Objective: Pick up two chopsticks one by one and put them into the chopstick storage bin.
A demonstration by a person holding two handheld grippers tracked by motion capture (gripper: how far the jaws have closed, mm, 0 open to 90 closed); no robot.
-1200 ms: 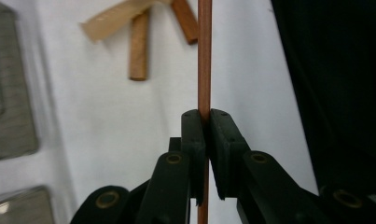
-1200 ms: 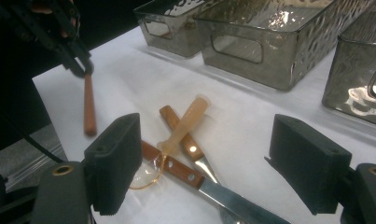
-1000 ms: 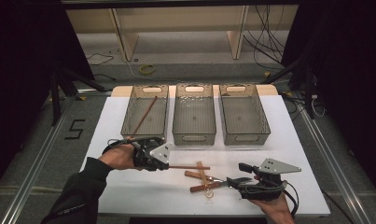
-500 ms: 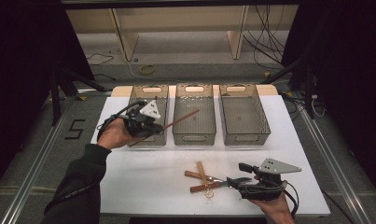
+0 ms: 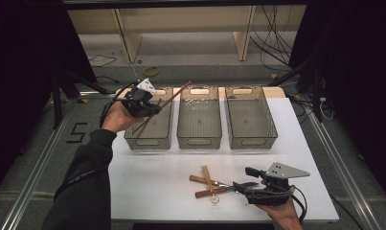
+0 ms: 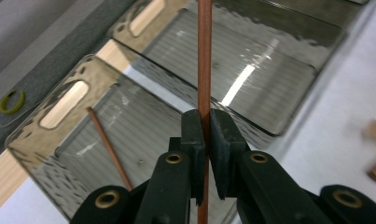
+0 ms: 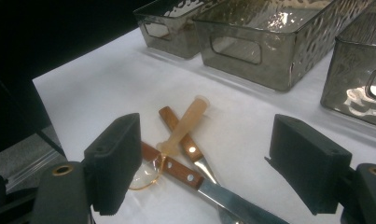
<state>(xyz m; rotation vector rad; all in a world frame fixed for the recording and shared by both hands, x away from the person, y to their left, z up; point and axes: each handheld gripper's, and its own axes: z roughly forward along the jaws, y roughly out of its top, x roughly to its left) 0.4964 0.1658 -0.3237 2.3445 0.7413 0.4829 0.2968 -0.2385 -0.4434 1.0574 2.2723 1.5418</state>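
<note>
The room is dark at both sides. The grey floor (image 5: 47, 143) has metal rails (image 5: 32, 182), black cables (image 5: 272, 43) and a pale wooden shelf (image 5: 181, 19) behind.

The left gripper (image 5: 150, 106) is raised at the far left of the table on an extended, dark-sleeved left forearm (image 5: 85, 177), with the left hand (image 5: 116, 116) wrapped around its body and the grey three-cornered plate facing up. In the left gripper view its jaws are pressed together on a thin brown chopstick (image 6: 204, 70). The right gripper (image 5: 245, 186) lies low at the near right edge, held from beneath by the right hand (image 5: 279, 213), pointing left, and in the right gripper view its jaws stand wide apart with nothing between them.
</note>
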